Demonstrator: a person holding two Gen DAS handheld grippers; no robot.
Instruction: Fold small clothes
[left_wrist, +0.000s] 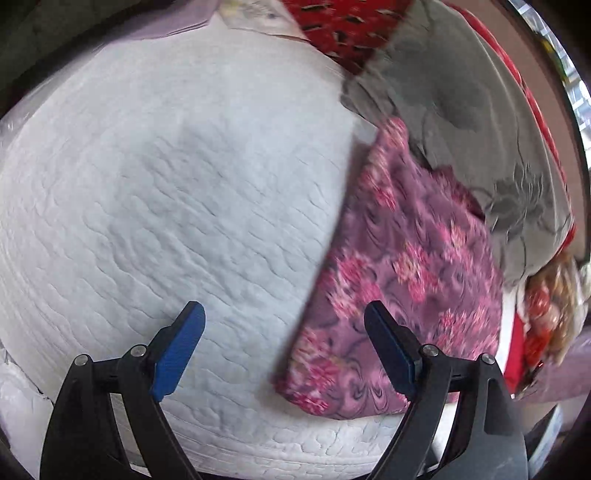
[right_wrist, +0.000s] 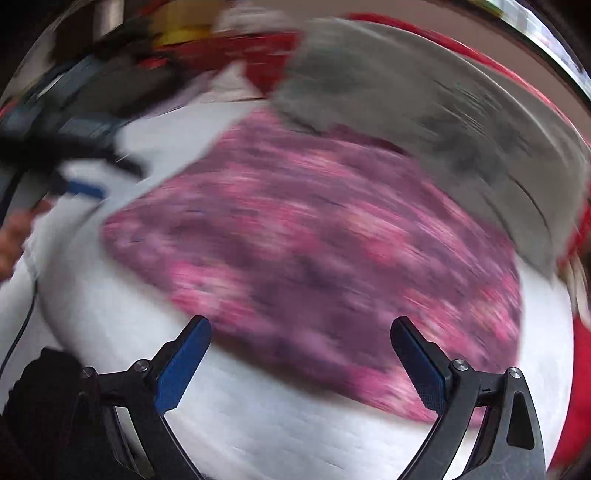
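Both tongs are spread wide with nothing between the pads. The purple flowered cloth (left_wrist: 402, 280) lies flat on the white quilted pad (left_wrist: 166, 177), off to the right of the left gripper (left_wrist: 284, 347) and straight ahead of the right gripper (right_wrist: 301, 360), so I'd say the right one's nearer. Its long edge runs diagonally in the left view.
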